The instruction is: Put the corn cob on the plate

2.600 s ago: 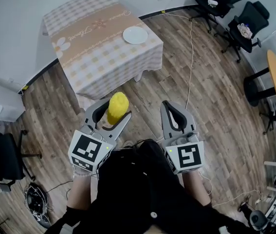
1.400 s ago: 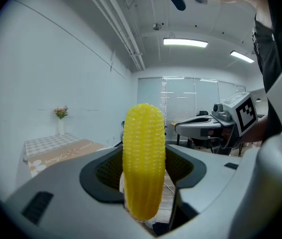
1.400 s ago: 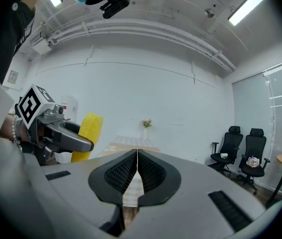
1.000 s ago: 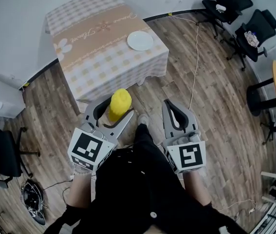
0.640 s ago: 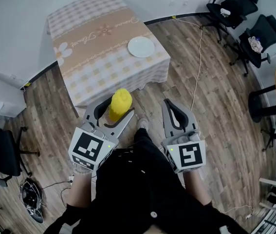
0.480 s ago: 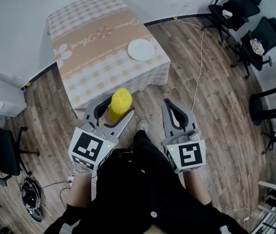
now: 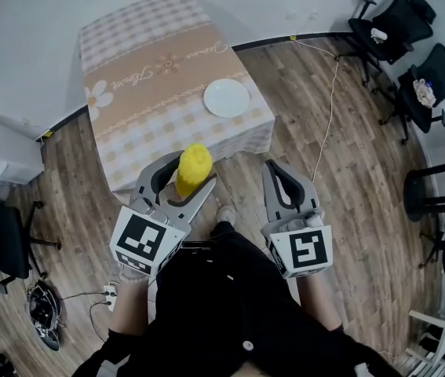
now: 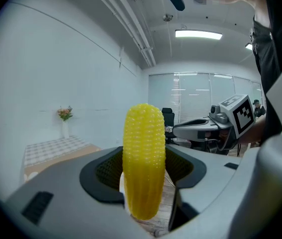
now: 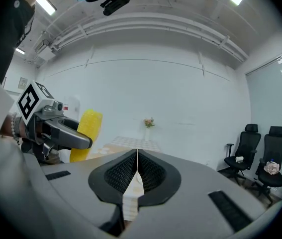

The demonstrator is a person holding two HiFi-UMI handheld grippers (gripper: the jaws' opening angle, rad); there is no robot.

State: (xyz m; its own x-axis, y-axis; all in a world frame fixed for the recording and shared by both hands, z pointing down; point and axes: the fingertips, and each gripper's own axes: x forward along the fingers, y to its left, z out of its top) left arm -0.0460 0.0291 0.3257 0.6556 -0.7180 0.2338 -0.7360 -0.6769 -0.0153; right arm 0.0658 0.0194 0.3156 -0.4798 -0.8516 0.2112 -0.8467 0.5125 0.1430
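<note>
Closing on the table (image 7: pixel 140 61), by the look of it. Across the last 2.6 s the table and the plate (image 7: pixel 227 98) slide down the head view, from the top edge toward the centre. Both grippers keep the same spot in the lower middle of frame. Reading: the person walks forward, arms held steady.

Left gripper (image 7: pixel 184 181): jaws clamped on the lower part of the cob (image 7: pixel 193 166), which stands upright, blunt end up. Left gripper view confirms it: yellow kernels fill the centre of frame between the 2 dark pads. No slip seen against the earlier frames.

Right gripper (image 9: pixel 136 169): jaws together, pads meeting along a thin seam, nothing between them. Idle, lower right of centre in the head view.

Plate: white, bare, on the checked cloth near the table's right-hand corner, upper centre of frame. The cob is well apart from it, over wood floor (image 7: pixel 316 132), short of the table's near edge.

Meaning for the task: grasp done, carry under way, placing not yet begun. The gap to the plate shrinks, but the reach looks short for now. Next, likely: more approach, then extend the left gripper up-frame and right to the plate, lower, release. Risk: the round cob may roll on the shallow plate once let go.
</note>
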